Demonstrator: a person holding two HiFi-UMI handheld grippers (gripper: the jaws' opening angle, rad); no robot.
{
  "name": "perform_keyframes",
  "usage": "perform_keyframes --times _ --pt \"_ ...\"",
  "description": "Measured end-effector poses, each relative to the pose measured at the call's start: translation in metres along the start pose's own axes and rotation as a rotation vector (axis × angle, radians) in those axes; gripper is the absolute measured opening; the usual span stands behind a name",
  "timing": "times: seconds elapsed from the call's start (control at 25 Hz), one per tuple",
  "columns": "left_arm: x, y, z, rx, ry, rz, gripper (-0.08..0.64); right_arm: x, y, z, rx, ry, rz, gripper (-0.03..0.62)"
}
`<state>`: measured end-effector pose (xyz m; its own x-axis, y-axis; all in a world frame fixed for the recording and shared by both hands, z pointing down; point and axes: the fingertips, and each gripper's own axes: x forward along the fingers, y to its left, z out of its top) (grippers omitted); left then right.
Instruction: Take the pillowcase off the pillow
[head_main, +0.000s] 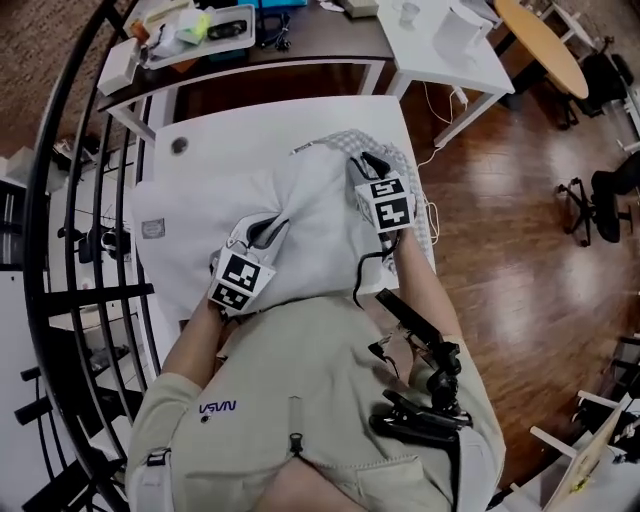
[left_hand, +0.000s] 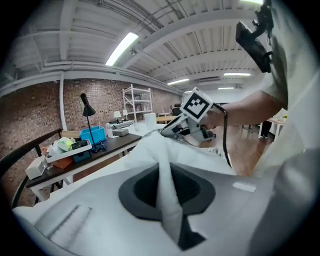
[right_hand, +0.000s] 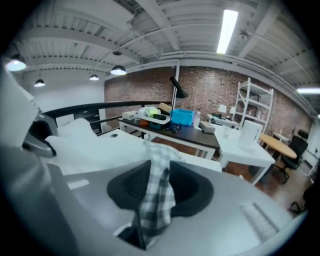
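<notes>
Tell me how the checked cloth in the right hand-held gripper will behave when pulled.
Probably floppy: the checked cloth bunches into a soft fold in the right hand-held gripper. Likely light for its size, since a narrow pinch alone holds it up.

Left claw (head_main: 268, 230) tight on pillow (left_hand: 167, 197), right claw (head_main: 368, 165) on pillowcase (right_hand: 157, 195).

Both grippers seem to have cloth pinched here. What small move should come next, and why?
Probably draw the two grippers apart. The left gripper is shut on a fold of white fabric, the right gripper on checkered fabric, and both layers lie bunched together on the table. Pulling them in opposite directions would likely start sliding one layer off the other.
</notes>
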<state>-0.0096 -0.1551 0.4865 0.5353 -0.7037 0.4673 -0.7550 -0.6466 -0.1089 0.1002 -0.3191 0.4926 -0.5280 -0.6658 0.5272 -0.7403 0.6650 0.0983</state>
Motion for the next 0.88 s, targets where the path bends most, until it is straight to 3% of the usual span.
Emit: perform_keyframes --times 0.08,0.12,0.16,0.24,0.44,0.6,0.72,0.88 --pt "-0.01 0.001 0.006 -0.01 -0.029 0.01 0.044 0.005 -0.013 0.007 0.052 -0.009 -0.024 0.081" --pt "-0.015 0.001 0.008 -0.012 -0.04 0.013 0.044 0.005 -0.023 0.01 0.074 -0.018 -0.066 0.08" --pt "-0.021 0.001 0.01 -0.014 -0.051 0.011 0.038 0.003 -0.038 0.011 0.087 -0.022 -0.128 0.005" --pt "-0.033 -0.002 0.013 -0.01 -0.076 -0.001 0.038 0.001 -0.07 0.003 0.12 0.001 -0.229 0.005" --pt "-0.057 -0.008 0.017 -0.005 -0.128 -0.009 0.041 -0.007 -0.141 -0.081 0.193 0.258 -0.429 0.005" --pt "-0.04 0.003 0.005 -0.04 -0.113 0.035 0.078 -0.007 -0.134 -0.161 0.255 0.389 -0.329 0.014" --pt "-0.022 0.022 0.004 -0.042 -0.092 0.089 0.148 -0.021 -0.12 -0.163 0.29 0.298 -0.293 0.163" --pt "-0.06 0.045 0.043 -0.043 -0.21 0.192 0.166 -0.074 -0.069 -0.092 0.279 -0.016 -0.212 0.196"
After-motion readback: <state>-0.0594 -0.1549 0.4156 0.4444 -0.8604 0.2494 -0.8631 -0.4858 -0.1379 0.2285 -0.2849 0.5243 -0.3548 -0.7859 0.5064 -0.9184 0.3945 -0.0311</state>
